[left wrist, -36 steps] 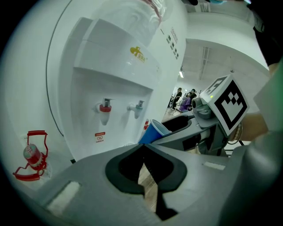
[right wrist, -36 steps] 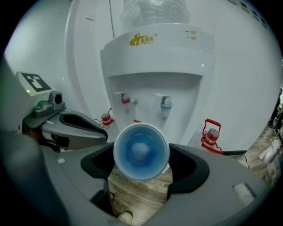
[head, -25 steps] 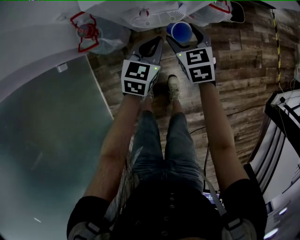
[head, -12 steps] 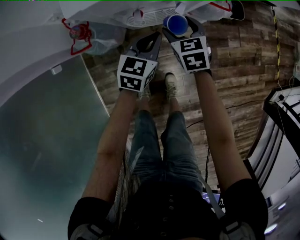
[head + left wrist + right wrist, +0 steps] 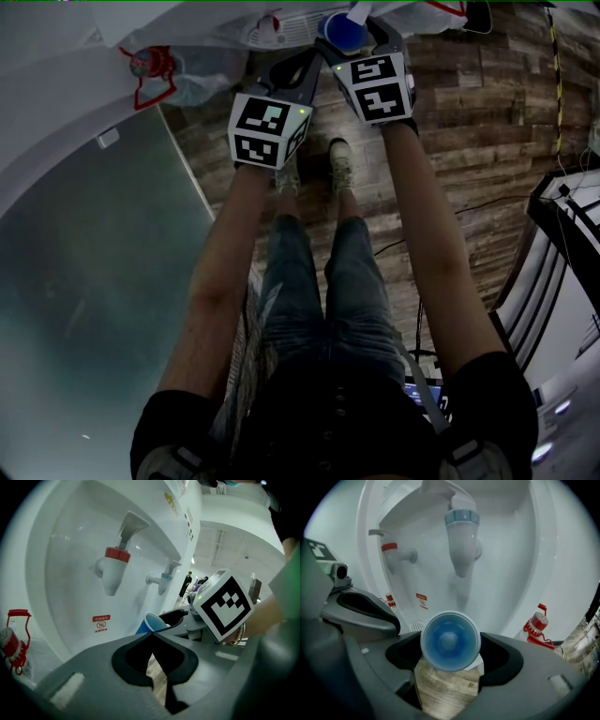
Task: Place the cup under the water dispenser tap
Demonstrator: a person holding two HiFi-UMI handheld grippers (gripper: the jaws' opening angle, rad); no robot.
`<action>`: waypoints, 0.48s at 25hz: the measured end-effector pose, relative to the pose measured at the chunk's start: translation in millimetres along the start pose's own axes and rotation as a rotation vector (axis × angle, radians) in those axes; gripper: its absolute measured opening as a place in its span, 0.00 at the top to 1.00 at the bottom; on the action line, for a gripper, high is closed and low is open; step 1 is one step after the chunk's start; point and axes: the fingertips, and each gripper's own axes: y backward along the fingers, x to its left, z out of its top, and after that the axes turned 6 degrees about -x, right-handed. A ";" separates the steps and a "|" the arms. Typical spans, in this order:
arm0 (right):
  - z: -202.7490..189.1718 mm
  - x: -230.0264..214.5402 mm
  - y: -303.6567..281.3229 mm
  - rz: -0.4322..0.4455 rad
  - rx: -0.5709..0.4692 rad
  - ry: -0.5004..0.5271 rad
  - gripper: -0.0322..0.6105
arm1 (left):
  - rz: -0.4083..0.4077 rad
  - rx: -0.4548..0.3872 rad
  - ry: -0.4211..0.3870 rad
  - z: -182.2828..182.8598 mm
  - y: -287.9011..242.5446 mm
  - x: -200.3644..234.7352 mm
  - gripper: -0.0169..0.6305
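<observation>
A blue cup [image 5: 345, 33] is held upright in my right gripper [image 5: 353, 30], whose jaws are shut on its sides. In the right gripper view the cup [image 5: 450, 641] sits a little below and in front of the blue tap [image 5: 461, 541] of the white water dispenser [image 5: 511, 573]; the red tap [image 5: 396, 553] is to its left. The drip grille [image 5: 281, 33] lies beside the cup. My left gripper [image 5: 302, 75] hangs just left of the right one, shut and empty. Its own view shows its tips [image 5: 151, 634] closed, with the cup [image 5: 151, 623] and both taps [image 5: 112, 569] beyond.
A clear bottle with a red cap and handle [image 5: 150, 66] stands left of the dispenser base. A grey glass panel [image 5: 84, 281] fills the left side. The person's shoes [image 5: 339, 169] stand on the wooden floor [image 5: 469, 122]. A black rack [image 5: 562, 225] and cables [image 5: 553, 75] are at right.
Both grippers have moved up the head view toward the dispenser. The cup has gone with the right gripper, in over the drip grille.
</observation>
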 end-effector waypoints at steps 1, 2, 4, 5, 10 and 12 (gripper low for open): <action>-0.2 -1.9 -1.7 -0.006 0.001 0.004 0.39 | 0.002 -0.001 0.001 -0.2 -1.0 0.8 0.98; -1.2 -3.5 -3.6 -0.011 0.006 0.011 0.38 | 0.004 -0.001 0.002 -0.7 -1.6 1.4 0.98; -4.3 -6.2 -8.5 -0.023 0.015 0.022 0.39 | 0.004 -0.001 0.003 -1.8 -1.6 2.4 0.98; -5.6 -7.6 -10.9 -0.030 0.018 0.023 0.39 | 0.001 -0.001 0.002 -2.1 -1.3 2.8 0.98; -9.3 -14.2 -19.8 -0.046 0.023 0.021 0.39 | -0.010 0.017 0.008 -7.1 -2.1 4.7 0.98; -11.4 -14.7 -22.5 -0.045 0.026 0.025 0.39 | -0.008 0.022 0.012 -9.2 -1.8 6.3 0.98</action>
